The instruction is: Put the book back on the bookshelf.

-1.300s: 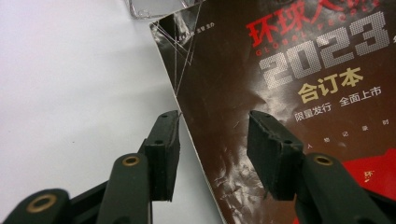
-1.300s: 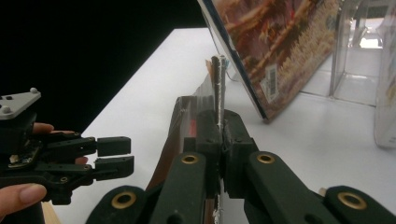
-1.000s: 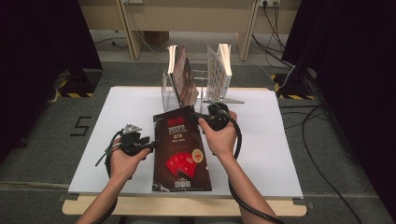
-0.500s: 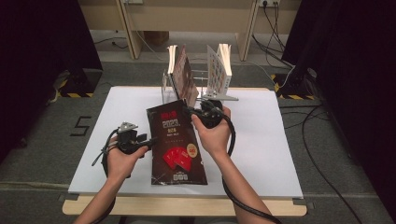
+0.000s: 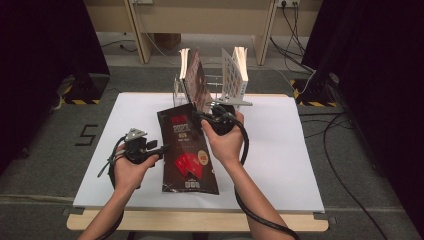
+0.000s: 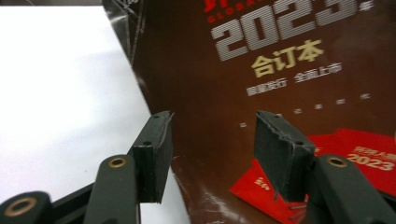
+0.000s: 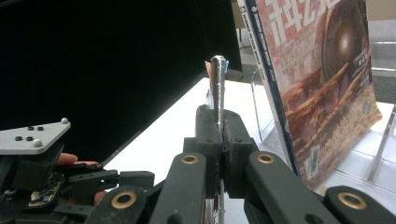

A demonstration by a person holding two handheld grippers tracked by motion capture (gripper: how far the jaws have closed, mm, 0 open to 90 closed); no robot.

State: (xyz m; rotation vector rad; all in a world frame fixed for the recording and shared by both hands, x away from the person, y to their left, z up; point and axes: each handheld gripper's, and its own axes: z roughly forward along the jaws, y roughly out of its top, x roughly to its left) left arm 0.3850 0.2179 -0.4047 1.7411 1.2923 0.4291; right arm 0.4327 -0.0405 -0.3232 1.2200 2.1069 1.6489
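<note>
Since a moment ago we have swung the dark magazine (image 5: 185, 147) round — its far end now sits closer to the rack, tilted up off the bench (image 5: 280, 150), while the near end rests on the white surface.

Our right tongs (image 5: 202, 119) are clamped tight on the magazine's far edge; in the right gripper view the pads meet on the thin edge, which stands up between them. Our left tongs (image 5: 162, 148) have just been opening: their pads now stand apart just beside the magazine's left edge, gripping nothing. In the left gripper view the brown cover with its red cards lies behind the gap, its edge running between the two pads.

Beyond the right tongs stands a clear rack (image 5: 227, 95) at the bench's back edge — another magazine (image 5: 197, 82) leans upright in it, just beside the held one's raised end, and a white book (image 5: 235, 72) stands in it further right.
</note>
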